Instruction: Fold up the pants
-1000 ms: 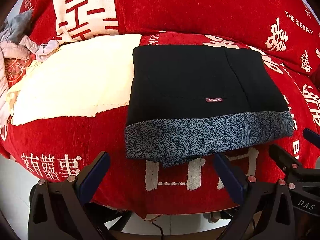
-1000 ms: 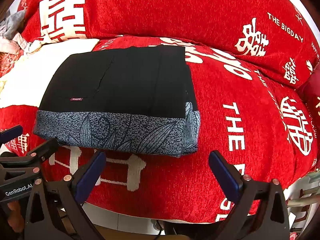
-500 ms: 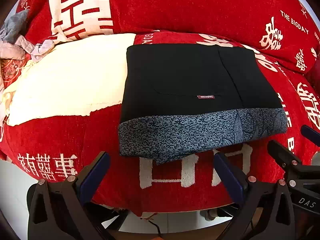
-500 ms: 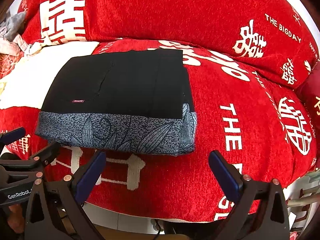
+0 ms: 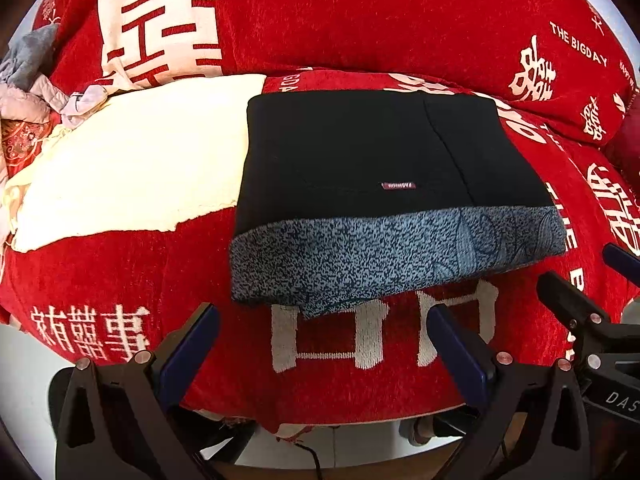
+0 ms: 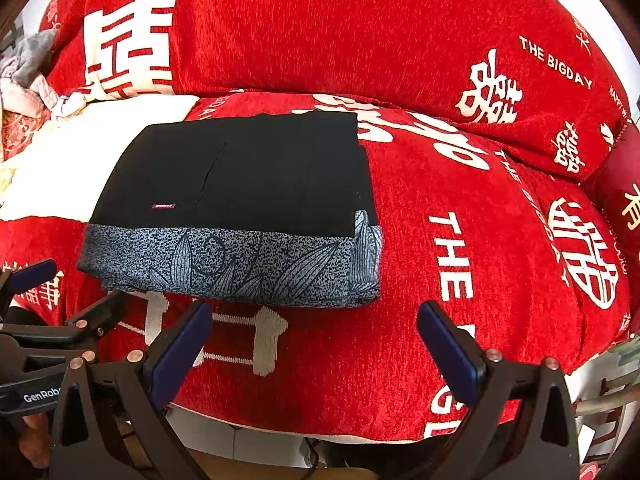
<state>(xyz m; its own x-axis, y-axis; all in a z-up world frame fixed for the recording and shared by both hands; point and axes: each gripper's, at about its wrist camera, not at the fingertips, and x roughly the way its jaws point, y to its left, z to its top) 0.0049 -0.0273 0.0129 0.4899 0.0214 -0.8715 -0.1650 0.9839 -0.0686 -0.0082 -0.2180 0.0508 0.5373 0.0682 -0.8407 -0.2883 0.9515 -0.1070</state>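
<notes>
The pants (image 5: 384,200) lie folded into a flat black rectangle with a blue-grey patterned band along the near edge, resting on the red sofa seat (image 5: 120,280). In the right wrist view the same folded pants (image 6: 240,208) sit left of centre. My left gripper (image 5: 320,344) hangs open just in front of the sofa edge, below the patterned band, holding nothing. My right gripper (image 6: 316,340) is also open and empty, a little back from the pants' near right corner. Each gripper shows at the edge of the other's view.
A cream cloth (image 5: 132,164) covers the seat left of the pants. A heap of grey and pink clothes (image 5: 28,80) lies at the far left. Red back cushions (image 6: 360,40) with white lettering rise behind. Pale floor (image 5: 24,380) shows below the seat's front edge.
Both grippers have drawn back slightly from the sofa, so the folded pants sit a little higher and farther in both views. The pants have not moved; both grippers stayed open.
</notes>
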